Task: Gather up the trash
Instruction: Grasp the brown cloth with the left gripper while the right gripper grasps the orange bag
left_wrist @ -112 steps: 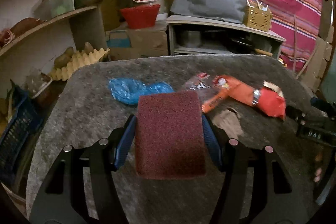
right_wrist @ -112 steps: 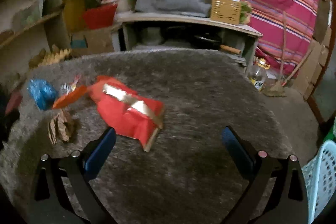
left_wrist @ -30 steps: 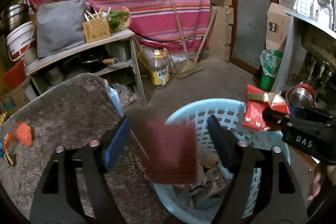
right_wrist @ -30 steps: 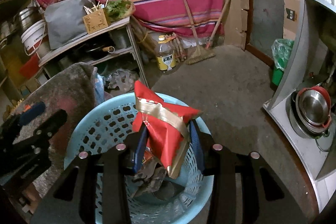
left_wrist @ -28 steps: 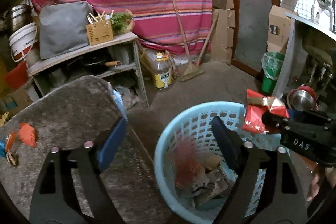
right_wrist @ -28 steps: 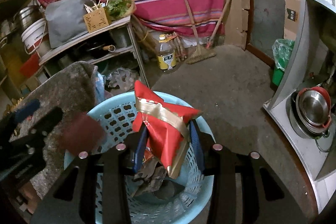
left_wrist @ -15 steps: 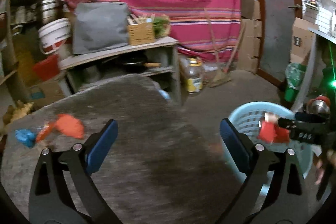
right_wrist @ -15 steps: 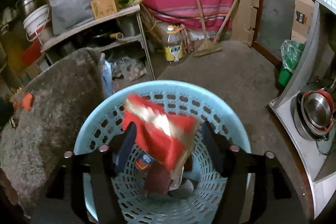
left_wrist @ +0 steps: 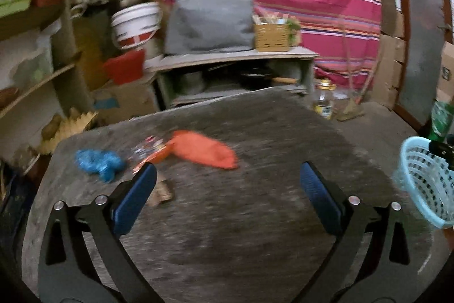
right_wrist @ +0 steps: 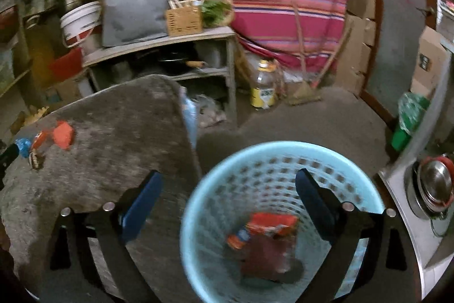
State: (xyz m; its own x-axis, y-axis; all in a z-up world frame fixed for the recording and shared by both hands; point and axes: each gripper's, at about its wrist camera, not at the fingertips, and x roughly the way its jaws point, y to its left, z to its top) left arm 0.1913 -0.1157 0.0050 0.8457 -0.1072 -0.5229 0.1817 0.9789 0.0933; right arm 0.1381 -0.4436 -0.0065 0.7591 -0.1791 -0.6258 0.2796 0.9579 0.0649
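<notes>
My left gripper [left_wrist: 227, 189] is open and empty above the grey table [left_wrist: 255, 232]. On the table lie an orange wrapper [left_wrist: 203, 149], a blue plastic bag [left_wrist: 96, 162], a shiny snack wrapper [left_wrist: 149, 151] and a brown scrap [left_wrist: 161, 193] by my left finger. My right gripper [right_wrist: 228, 196] is open and empty above the light blue basket [right_wrist: 215, 181]. The red packet [right_wrist: 269, 222] and the maroon sponge [right_wrist: 266, 254] lie inside the basket. The basket also shows at the right edge of the left wrist view [left_wrist: 422, 181].
A low shelf unit [left_wrist: 235, 67] with a grey cushion and a wicker box stands behind the table. A white bucket [left_wrist: 136, 24] and shelves are at the left. An oil bottle [right_wrist: 262, 88], a broom, a green bin [right_wrist: 408, 118] and a steel pot [right_wrist: 434, 186] stand around the floor.
The left gripper dropped the maroon sponge into the basket and swung back over the table. The right gripper opened and the red packet fell into the basket.
</notes>
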